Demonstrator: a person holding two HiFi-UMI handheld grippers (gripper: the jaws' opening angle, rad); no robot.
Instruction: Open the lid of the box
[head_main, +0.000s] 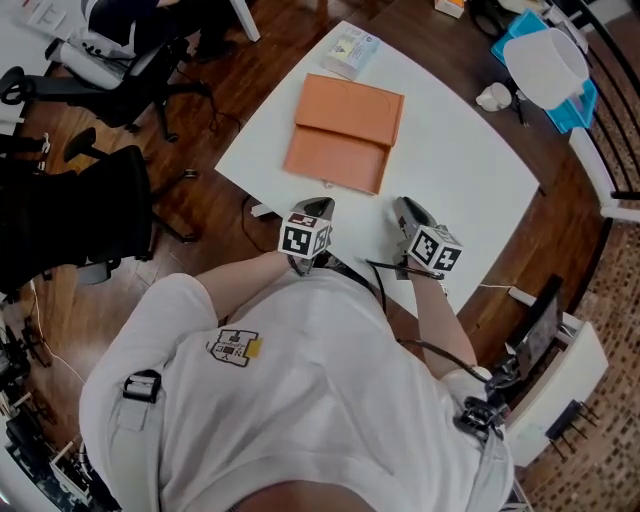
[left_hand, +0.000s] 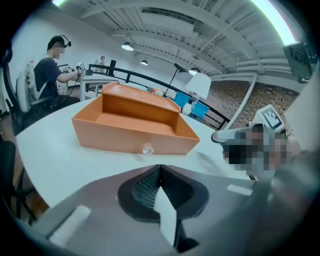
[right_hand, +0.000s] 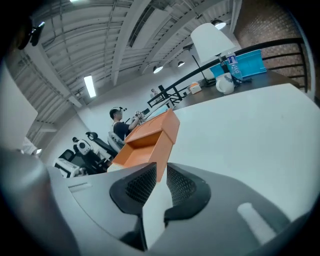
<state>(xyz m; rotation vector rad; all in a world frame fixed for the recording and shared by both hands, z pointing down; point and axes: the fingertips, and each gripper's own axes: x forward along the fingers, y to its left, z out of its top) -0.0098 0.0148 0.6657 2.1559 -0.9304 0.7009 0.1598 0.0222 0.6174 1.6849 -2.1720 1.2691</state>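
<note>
Orange box (head_main: 345, 135): flat, rectangular, matte walls, open, with the lid folded back behind the shallow tray. Small clear round knob (left_hand: 147, 148) on the front wall. It sits on a smooth white table (head_main: 470, 180). Left gripper (head_main: 318, 208) is just short of the box's near edge, ribbed black pads together at the tips, nothing held. Right gripper (head_main: 408, 208) is off the box's near right corner (no contact), pads a narrow slit apart and empty. The box lies ahead of both.

White table (head_main: 470, 190) on dark wood floor (head_main: 230, 100), blk office chairs (head_main: 110, 60) at left; brick wall (right_hand: 260, 20), strip light (right_hand: 90, 86) overhead, railing (head_main: 600, 90) at rt.
</note>
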